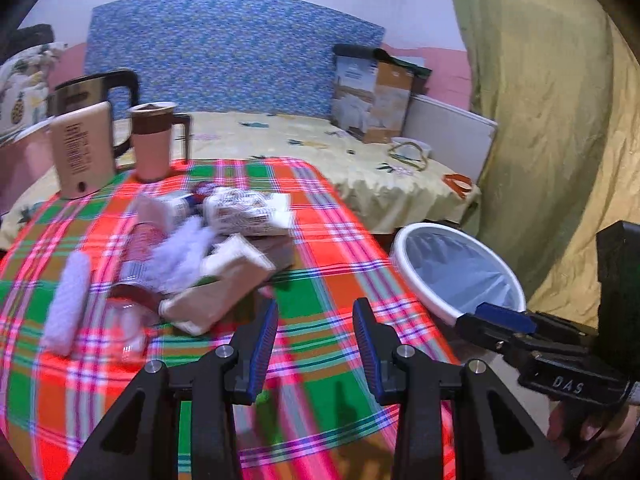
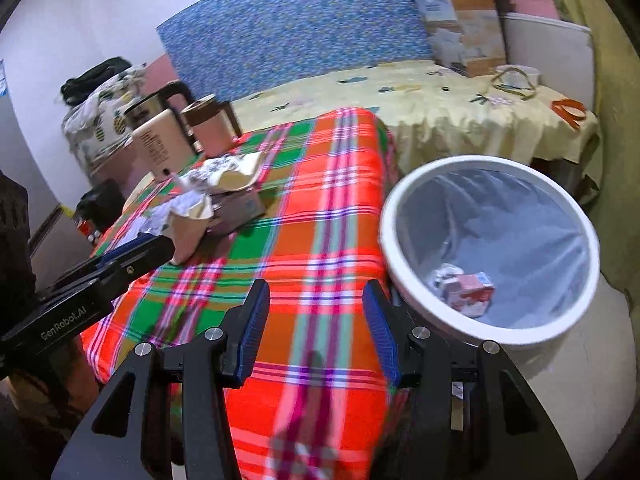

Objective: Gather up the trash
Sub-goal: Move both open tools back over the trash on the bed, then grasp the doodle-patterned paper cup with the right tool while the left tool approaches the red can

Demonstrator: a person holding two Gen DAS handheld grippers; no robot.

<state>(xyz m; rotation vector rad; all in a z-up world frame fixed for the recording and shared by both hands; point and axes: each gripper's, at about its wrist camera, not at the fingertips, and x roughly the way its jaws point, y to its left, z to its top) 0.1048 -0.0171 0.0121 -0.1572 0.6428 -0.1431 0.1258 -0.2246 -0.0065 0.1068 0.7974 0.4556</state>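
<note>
The left gripper (image 1: 315,316) hangs over the near part of the tabletop, which a checked cloth (image 1: 336,240) in red, green and orange covers; its jaws stand apart and nothing is between them. The right gripper (image 2: 316,304) is over the right edge of the same cloth, close to the bin, and its jaws are also apart with nothing between them. The trash is a loose pile (image 1: 208,248) toward the left side of the tabletop: crumpled white paper, a cardboard box lying on its side, printed wrappers and a white roll (image 1: 67,300) near the left edge. The picture is blurred there, so the single pieces are hard to tell. At the far left corner stand a beige kettle (image 1: 82,152) and a pink mug (image 1: 154,140) with a brown rim, side by side. The white bin (image 2: 492,248) stands on the floor just beside the right edge of the table. It has a pale plastic liner, and a few crumpled pieces (image 2: 460,288) already lie at its bottom. Behind the table is a second surface with a yellow cloth (image 1: 320,140).
</note>
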